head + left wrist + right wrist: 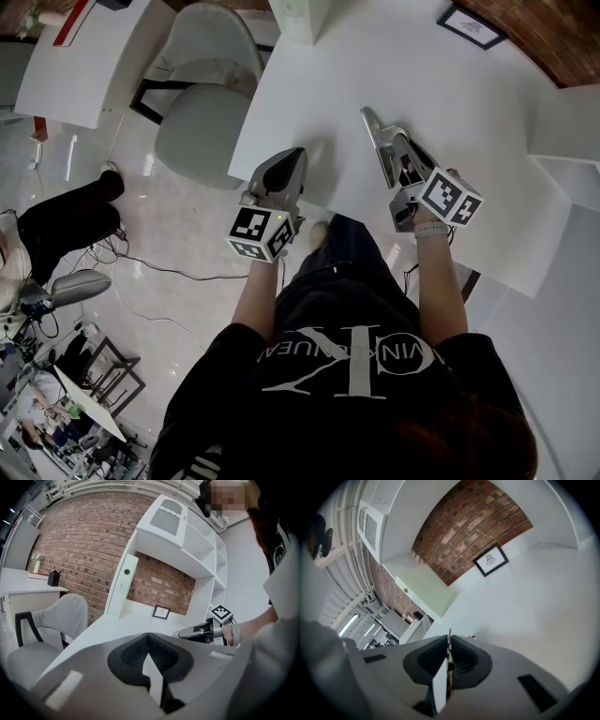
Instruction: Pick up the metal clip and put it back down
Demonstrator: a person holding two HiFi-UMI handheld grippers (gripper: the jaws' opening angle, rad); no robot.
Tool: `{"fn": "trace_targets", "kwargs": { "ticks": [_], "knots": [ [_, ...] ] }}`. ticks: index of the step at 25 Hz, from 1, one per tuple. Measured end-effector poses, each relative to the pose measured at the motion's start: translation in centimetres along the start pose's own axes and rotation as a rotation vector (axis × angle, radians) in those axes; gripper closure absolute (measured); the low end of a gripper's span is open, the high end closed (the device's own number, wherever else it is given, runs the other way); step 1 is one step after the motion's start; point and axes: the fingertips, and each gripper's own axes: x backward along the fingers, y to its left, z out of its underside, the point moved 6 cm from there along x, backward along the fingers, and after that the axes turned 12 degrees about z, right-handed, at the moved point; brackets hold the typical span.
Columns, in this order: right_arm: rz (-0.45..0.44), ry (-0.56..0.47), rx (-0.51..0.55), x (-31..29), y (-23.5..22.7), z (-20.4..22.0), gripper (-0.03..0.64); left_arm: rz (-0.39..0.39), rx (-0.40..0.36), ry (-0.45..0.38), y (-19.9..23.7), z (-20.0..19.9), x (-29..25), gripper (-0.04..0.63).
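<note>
The metal clip [450, 633] was not lying on the tabletop [450, 103]. As far as the right gripper view showed, it sat clenched in the right gripper [368, 116]. It appeared there only as a thin edge standing just proud of the meeting pads, with a brownish strip running back between them. Seen edge-on like that, its shape could not be made out. Its long axis seemed to run along the gripper's own line, which in the head view pointed toward about 11 o'clock, up the white surface and away from the person.

The coming move turned on one relation: the clip was held over bare tabletop, with open surface directly beneath the tip and on toward 12 o'clock. The picture frame [472, 26] stood well apart at 1 o'clock. How high the tip hung above the surface could not be judged.

A tiny speck [472, 637] lay on the tabletop just at the tip's 3 o'clock side in the right gripper view, too small to identify.

The left gripper [300, 155] was closed on nothing, its pads pressed together. It sat at the right gripper's 9 o'clock, near the tabletop's edge and angled toward 1 o'clock. The right hand was plainly the one placed to set the clip down, and the left had no part in it.
</note>
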Motion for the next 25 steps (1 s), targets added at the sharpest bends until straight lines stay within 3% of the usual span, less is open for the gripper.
{"fn": "trace_targets", "kwargs": {
  "ticks": [25],
  "knots": [
    [-0.078,-0.178,0.107,4.2,3.0,-2.9,0.583,-0.009,-0.054,-0.07,-1.6,-2.7,1.3,0.584]
  ]
}}
